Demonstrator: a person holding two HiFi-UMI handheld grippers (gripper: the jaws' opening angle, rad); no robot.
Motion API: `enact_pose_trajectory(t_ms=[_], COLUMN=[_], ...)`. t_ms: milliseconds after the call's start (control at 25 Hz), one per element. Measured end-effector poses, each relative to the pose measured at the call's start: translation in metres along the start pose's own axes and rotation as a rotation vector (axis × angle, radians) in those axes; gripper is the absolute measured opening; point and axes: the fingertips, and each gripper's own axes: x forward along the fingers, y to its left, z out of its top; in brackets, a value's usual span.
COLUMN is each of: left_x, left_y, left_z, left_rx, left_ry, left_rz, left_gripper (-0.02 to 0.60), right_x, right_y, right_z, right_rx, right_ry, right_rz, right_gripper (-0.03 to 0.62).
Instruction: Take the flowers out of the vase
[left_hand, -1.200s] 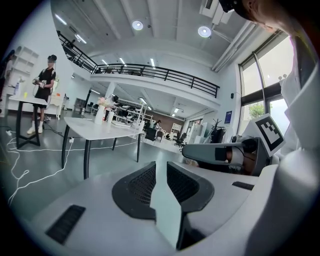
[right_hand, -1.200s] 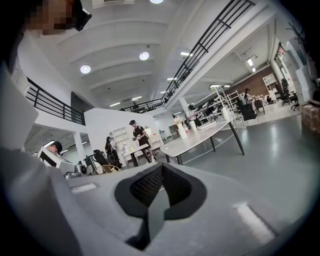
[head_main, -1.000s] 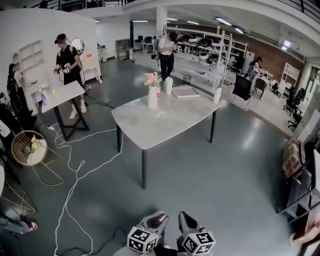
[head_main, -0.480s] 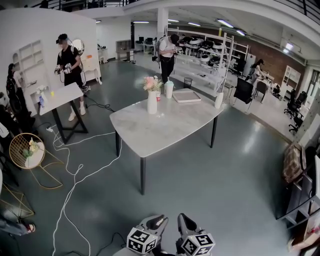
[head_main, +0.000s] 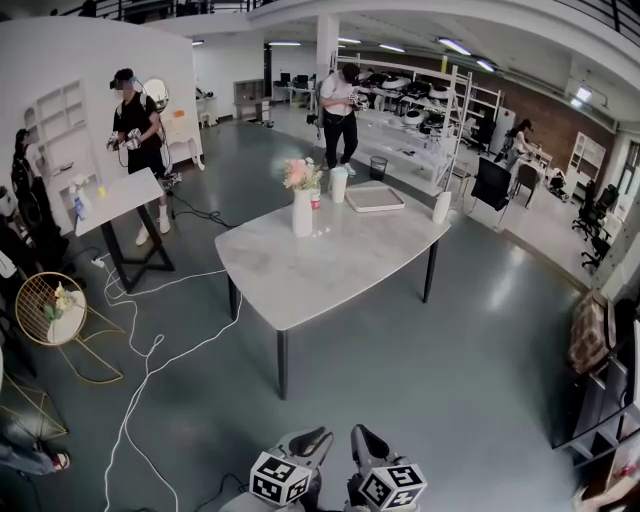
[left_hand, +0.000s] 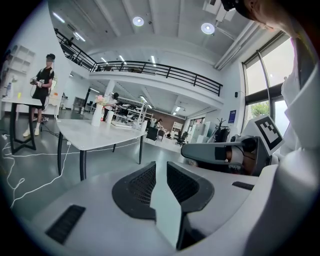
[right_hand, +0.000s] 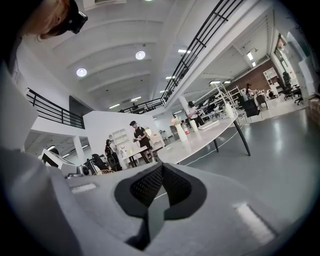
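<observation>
The soft pink flowers (head_main: 299, 173) are standing in the slim white vase (head_main: 302, 212) on the pale, round-cornered table (head_main: 300, 275), well away from me, while I am holding my left gripper (head_main: 312, 440) with its black ribbed pads slightly parted on nothing and my right gripper (head_main: 365, 442) clenched empty.

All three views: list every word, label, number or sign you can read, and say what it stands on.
No text is legible in any view.
On the blue wall sign: too small to read.
On the red container beside the vase: any label is too small to read.
On the left cube and right cube: black-and-white square patterns only, no letters.
</observation>
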Motion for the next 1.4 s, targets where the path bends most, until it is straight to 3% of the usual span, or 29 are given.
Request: enact_pose_trajectory(t_ms=[640, 1400], left_x=[0.055, 0.126], left_y=[0.082, 0.157], left_z=[0.071, 0.110], left_rx=[0.023, 0.010], left_ry=[-0.032, -0.023], left_rz=[0.007, -0.037], left_gripper=[0.071, 0.071], right_x=[0.110, 0.209], right_y=[-0.010, -0.041], right_z=[0.056, 0.080], right_rx=[-0.032, -0.035], right_ry=[-0.007, 0.024], right_rz=[0.041, 0.027], right_gripper=[0.000, 0.000])
